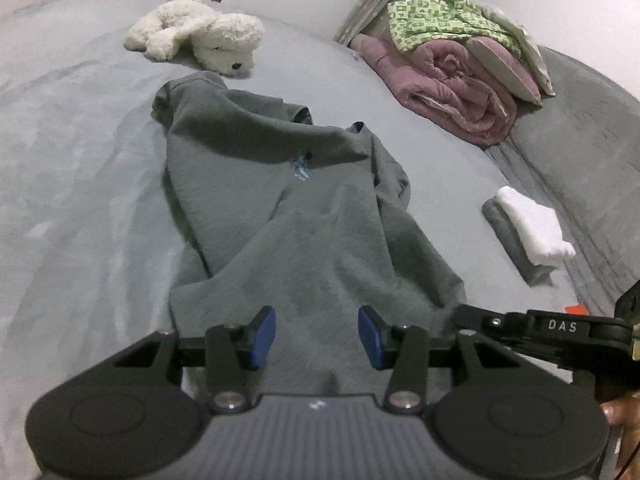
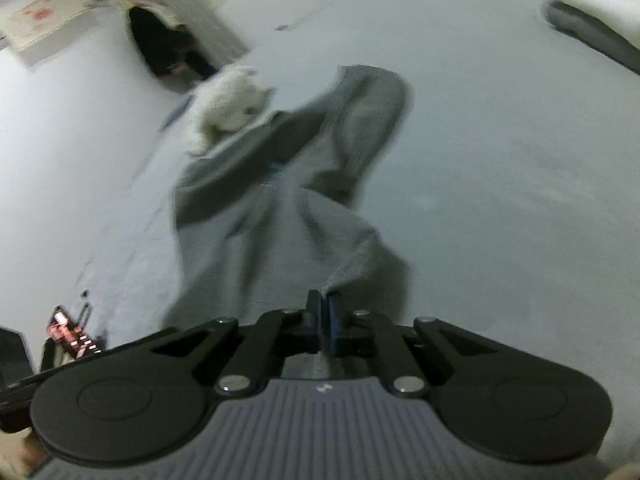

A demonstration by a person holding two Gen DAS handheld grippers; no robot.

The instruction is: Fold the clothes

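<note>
A dark grey shirt (image 1: 280, 208) with a small blue chest logo lies rumpled on the grey bed (image 1: 72, 168), collar end far, hem near. My left gripper (image 1: 317, 338) is open, its blue pads over the hem with cloth between them. My right gripper (image 2: 324, 320) is shut on the shirt's hem corner (image 2: 340, 276); the shirt (image 2: 288, 200) stretches away from it, blurred. The right gripper's black body also shows at the right edge of the left wrist view (image 1: 520, 326).
A white plush dog (image 1: 200, 32) lies beyond the collar. A pink quilt with green patterned bedding (image 1: 452, 60) sits far right. A folded white and grey stack (image 1: 524, 232) lies right of the shirt. A grey headboard edge (image 1: 580, 140) runs along the right.
</note>
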